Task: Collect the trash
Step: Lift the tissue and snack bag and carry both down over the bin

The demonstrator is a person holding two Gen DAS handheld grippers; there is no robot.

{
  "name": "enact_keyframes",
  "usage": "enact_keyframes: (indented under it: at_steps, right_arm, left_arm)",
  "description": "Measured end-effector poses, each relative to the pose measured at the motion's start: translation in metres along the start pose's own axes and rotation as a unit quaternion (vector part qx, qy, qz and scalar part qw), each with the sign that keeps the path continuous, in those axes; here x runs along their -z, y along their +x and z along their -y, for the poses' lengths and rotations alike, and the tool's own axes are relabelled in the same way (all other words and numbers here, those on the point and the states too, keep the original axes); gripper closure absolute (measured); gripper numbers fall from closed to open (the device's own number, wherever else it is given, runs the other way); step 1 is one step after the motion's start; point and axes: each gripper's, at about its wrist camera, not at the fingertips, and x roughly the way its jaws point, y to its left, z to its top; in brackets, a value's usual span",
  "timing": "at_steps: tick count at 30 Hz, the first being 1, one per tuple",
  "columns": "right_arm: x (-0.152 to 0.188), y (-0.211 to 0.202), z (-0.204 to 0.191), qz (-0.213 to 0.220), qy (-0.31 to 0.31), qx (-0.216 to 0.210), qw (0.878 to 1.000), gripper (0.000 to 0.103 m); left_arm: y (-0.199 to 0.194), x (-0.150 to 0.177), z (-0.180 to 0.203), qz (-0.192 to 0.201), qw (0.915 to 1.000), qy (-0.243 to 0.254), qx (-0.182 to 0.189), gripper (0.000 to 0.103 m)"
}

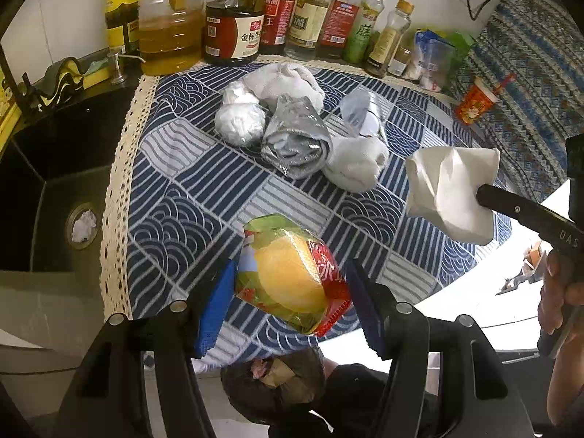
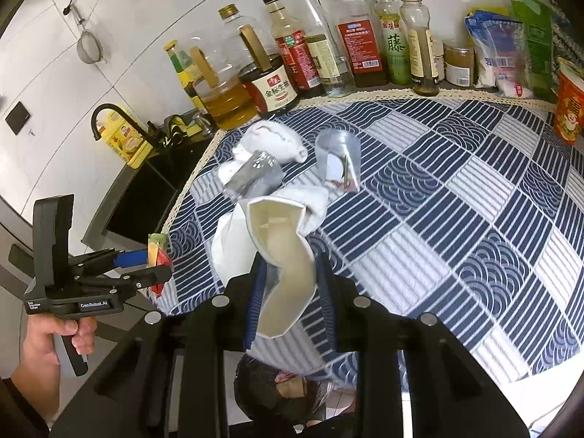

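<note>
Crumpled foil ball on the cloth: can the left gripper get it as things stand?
Probably not yet. The left gripper is shut on a snack wrapper. The path to the foil ball over the cloth looks clear.

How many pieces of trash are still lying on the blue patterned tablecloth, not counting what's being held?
5, some overlapping, so more may be hidden: crumpled white ball, white wad behind, silver foil wrapper, clear plastic cup, white wad in front.
</note>
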Motion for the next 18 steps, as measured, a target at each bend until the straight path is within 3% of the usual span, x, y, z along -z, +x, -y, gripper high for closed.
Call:
enact_keyframes:
  at_steps: [18]
  right_arm:
    - [0.088,-0.005,-0.058,-0.034,-0.005,0.002,0.999,0.073]
  left_arm:
    - [-0.027,0.091,-0.009,-0.008,0.9996,-0.01,0.026,0.043]
